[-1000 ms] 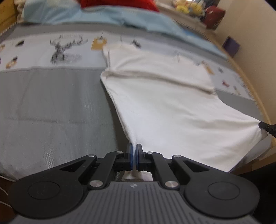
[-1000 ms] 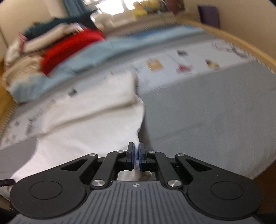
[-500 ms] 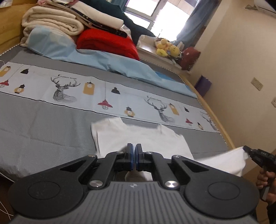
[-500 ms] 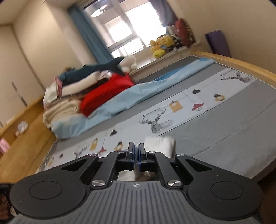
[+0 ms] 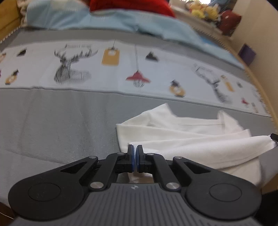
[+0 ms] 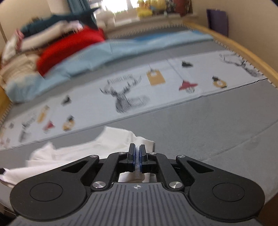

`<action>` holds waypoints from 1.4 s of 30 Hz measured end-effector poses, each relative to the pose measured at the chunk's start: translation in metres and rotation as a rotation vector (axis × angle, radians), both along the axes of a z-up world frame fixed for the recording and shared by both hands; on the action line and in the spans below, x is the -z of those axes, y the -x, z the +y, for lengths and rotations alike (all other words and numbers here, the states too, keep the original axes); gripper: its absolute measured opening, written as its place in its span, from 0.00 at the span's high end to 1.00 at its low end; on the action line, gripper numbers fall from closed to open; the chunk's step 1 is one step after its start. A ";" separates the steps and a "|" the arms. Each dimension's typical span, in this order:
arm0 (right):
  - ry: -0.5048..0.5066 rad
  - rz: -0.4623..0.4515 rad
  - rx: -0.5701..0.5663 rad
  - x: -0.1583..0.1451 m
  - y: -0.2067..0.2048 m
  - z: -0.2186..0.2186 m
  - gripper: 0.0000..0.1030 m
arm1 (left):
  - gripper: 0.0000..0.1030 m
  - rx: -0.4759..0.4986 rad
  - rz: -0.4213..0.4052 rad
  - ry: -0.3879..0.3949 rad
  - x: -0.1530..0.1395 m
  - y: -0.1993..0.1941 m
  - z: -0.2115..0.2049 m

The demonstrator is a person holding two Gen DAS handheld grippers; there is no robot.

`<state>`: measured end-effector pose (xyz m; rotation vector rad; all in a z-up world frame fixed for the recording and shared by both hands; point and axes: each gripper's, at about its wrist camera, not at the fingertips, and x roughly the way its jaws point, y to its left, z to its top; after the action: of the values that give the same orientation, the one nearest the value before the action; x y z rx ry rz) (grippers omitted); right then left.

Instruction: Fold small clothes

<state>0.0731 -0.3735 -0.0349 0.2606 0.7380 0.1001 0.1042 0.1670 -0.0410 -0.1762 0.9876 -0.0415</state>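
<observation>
White garment (image 5: pixel 191 139) lies partly folded on the grey bed cover (image 5: pixel 60 125), near its front edge. Left gripper (image 5: pixel 135 153) and right gripper (image 6: pixel 137 154) each clamp a corner of its cloth.

Home bedroom. A bed (image 5: pixel 52 125) in a wooden frame (image 6: pixel 243 52) fills both views, spread with a grey cover bearing a pale printed band (image 5: pixel 121 69) of deer heads, lamps and tags; a light blue sheet (image 6: pixel 121 50) and a pile of folded bedding and clothes (image 6: pixel 52 45), red piece included, lie at the far side. Soft toys (image 5: pixel 203 10) sit on a sill by a bright window (image 6: pixel 118 5) with a teal curtain (image 6: pixel 76 5); walls cream.
</observation>
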 end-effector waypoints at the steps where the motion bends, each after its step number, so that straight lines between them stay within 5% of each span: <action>1: 0.023 0.031 0.006 0.012 -0.012 0.005 0.97 | 0.98 -0.012 0.043 0.016 0.011 -0.007 0.002; 5: 0.078 0.115 0.021 0.043 -0.035 0.018 0.95 | 0.95 -0.038 0.048 0.034 0.017 -0.014 0.014; 8: 0.088 0.077 0.000 0.038 -0.035 0.018 0.94 | 0.89 -0.060 0.026 0.092 0.013 -0.009 0.030; 14: 0.062 0.059 0.063 0.037 -0.018 -0.014 0.86 | 0.74 -0.053 0.101 0.044 0.028 0.003 0.043; 20: 0.097 0.168 -0.090 0.060 -0.018 -0.006 0.85 | 0.58 0.017 0.137 0.014 0.037 0.001 0.023; 31: 0.186 0.211 -0.159 0.076 -0.049 0.036 0.85 | 0.58 0.068 0.129 -0.090 0.044 -0.032 -0.023; 42: 0.118 0.087 -0.042 0.062 -0.081 0.024 0.85 | 0.58 -0.039 0.110 -0.028 0.042 -0.058 -0.012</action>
<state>0.1543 -0.3492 -0.0971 0.1375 0.8329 0.0855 0.1622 0.1548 -0.0830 -0.1731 1.0935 0.0178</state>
